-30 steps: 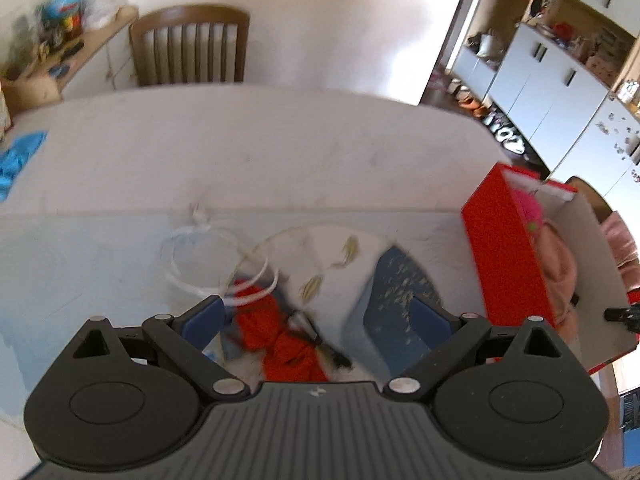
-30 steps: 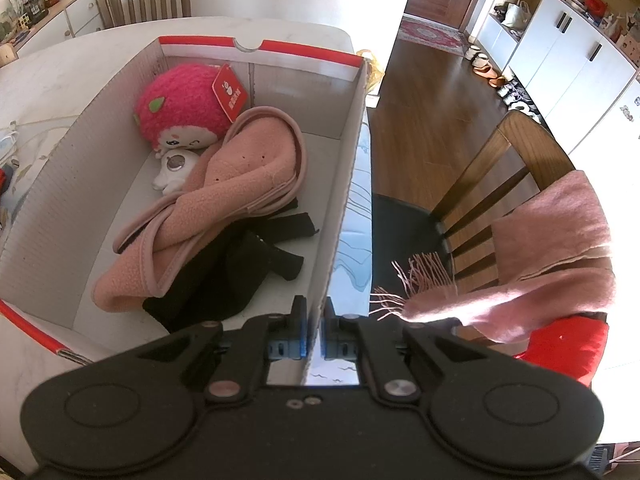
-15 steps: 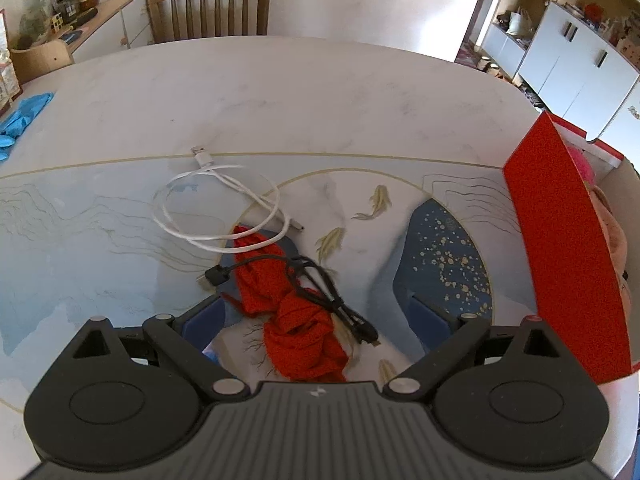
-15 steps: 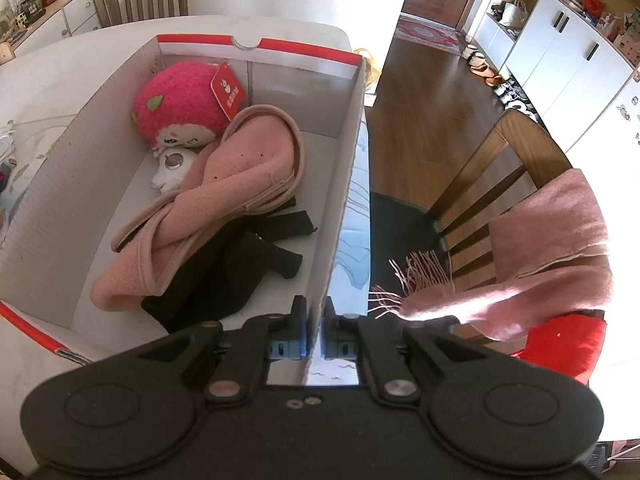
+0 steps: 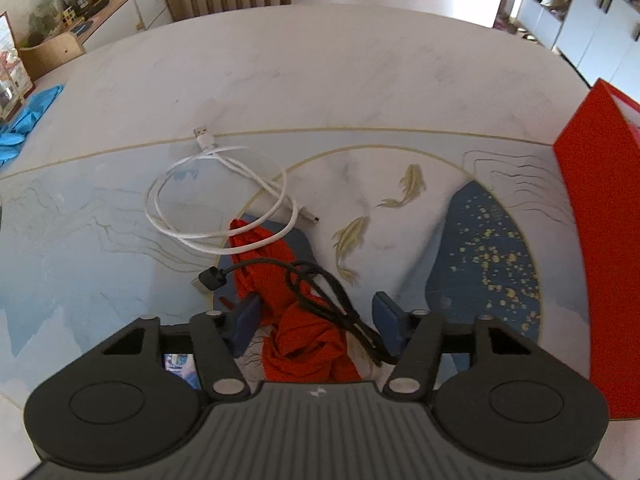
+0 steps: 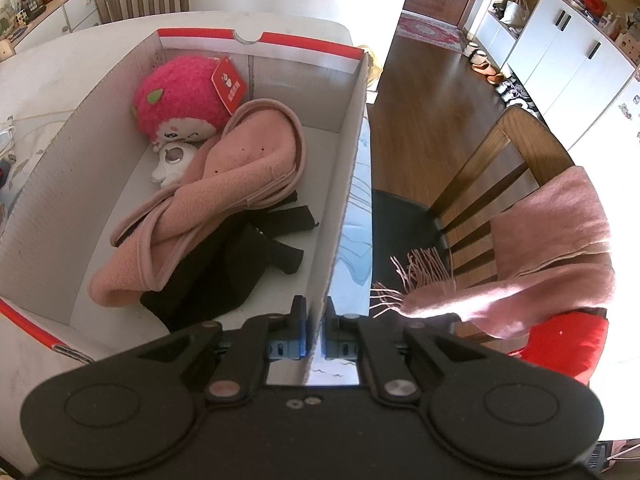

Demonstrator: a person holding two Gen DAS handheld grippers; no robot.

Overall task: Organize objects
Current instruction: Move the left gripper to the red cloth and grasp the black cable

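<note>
1. Red cloth [image 5: 308,344] lies crumpled on the table [image 5: 280,80], directly between the spread fingers of the left gripper [image 5: 316,320]. The jaws stand wide apart, one blue pad on each side of the cloth; whether either pad touches the fabric cannot be told, and nothing is clamped.
2. Draped over the cloth is a black cable [image 5: 320,284], its loops running from near the right pad up to a black plug end lying just left of the cloth.
3. Beyond it, a white USB cable [image 5: 216,196] forms a loose loop on the patterned table mat [image 5: 480,248]; part of the loop crosses the far tip of the red cloth.
4. At the right edge of the left wrist view stands the red outer wall of the box [image 5: 600,240], apart from the cloth.
5. The right gripper [image 6: 316,332] is nearly closed, its two pads pinching the near end of the box wall [image 6: 344,184] from both sides.
6. Inside the box, nearest the gripper, lies a black garment [image 6: 224,276]; a pink fleece [image 6: 224,184] is piled over it.
7. Farther in, against the back wall, sits a pink plush toy [image 6: 180,100] with a red tag.
8. To the right of the box, off the table, a wooden chair [image 6: 500,160] carries a pink fringed scarf [image 6: 540,248].
</note>
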